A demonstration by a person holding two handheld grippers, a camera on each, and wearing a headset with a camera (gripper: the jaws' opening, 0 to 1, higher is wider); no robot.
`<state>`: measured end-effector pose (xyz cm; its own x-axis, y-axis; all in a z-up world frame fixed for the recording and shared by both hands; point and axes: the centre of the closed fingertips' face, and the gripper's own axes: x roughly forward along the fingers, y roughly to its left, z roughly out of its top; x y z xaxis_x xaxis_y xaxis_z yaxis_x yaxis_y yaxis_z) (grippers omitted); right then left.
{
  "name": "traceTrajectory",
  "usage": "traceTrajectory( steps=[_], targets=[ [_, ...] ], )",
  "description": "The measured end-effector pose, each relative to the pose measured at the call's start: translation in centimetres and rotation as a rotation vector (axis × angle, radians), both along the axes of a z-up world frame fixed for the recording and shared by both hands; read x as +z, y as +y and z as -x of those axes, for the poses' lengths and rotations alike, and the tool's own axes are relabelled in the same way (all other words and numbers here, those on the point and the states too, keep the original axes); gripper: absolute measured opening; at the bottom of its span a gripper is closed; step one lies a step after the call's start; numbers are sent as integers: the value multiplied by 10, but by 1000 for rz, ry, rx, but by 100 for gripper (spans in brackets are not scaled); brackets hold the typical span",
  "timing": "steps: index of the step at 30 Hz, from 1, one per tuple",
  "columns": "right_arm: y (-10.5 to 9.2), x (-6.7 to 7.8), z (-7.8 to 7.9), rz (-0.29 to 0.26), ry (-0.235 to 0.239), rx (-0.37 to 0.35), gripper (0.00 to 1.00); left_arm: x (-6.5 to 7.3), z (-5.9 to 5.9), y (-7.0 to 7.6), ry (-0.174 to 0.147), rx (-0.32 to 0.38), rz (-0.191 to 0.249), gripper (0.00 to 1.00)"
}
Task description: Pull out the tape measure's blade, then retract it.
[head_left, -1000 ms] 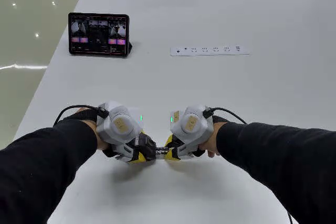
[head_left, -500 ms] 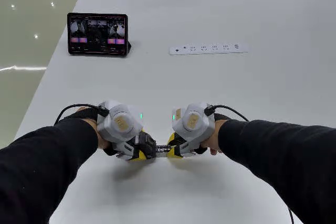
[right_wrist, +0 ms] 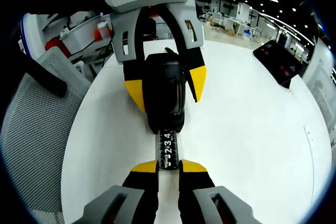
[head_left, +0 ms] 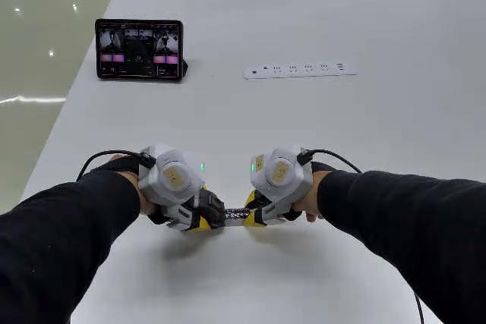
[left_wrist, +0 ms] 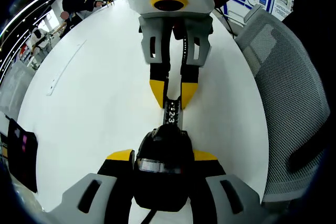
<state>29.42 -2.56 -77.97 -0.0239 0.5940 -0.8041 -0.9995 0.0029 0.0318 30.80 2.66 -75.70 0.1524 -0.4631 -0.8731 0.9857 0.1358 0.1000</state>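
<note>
The tape measure's black case (left_wrist: 163, 166) sits gripped between the jaws of my left gripper (left_wrist: 163, 156), their yellow pads pressed against its two flat sides. From the mouth of the case a short stretch of blade (right_wrist: 168, 150) runs straight into my right gripper (right_wrist: 168, 167), whose jaws are pinched narrow on its free end. Case, blade and both grippers make one line, low over the white table (head_left: 304, 127) and close to its near edge. The case is at the left end and the blade tip at the right.

That line is what the next move turns on. The blade's long axis lies crosswise in front of me, from one gripper to the other, and each gripper looks along it at the other. I judge that any pull or return has to follow that axis, with the hands drawing apart or coming together without twisting, or the blade may kink or slip from the right jaws. Only a little blade is out, so the two grippers are near each other.

The blade's dark face carries white numerals; I read 2, 3 and 4 in the right gripper view. The other gripper's shell bears faint lettering ending in "ENSE".

Farther up the table stand a tablet (head_left: 139, 49) with a lit screen and a white power strip (head_left: 300, 70), both well apart from the work.
</note>
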Motion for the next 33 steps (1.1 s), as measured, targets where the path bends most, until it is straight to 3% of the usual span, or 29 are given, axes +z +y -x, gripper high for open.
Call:
traceTrajectory(
  steps=[33],
  targets=[
    [-25,1,-1,20,8,-21,10,0,0,0,-2,8,0,36]
  ],
)
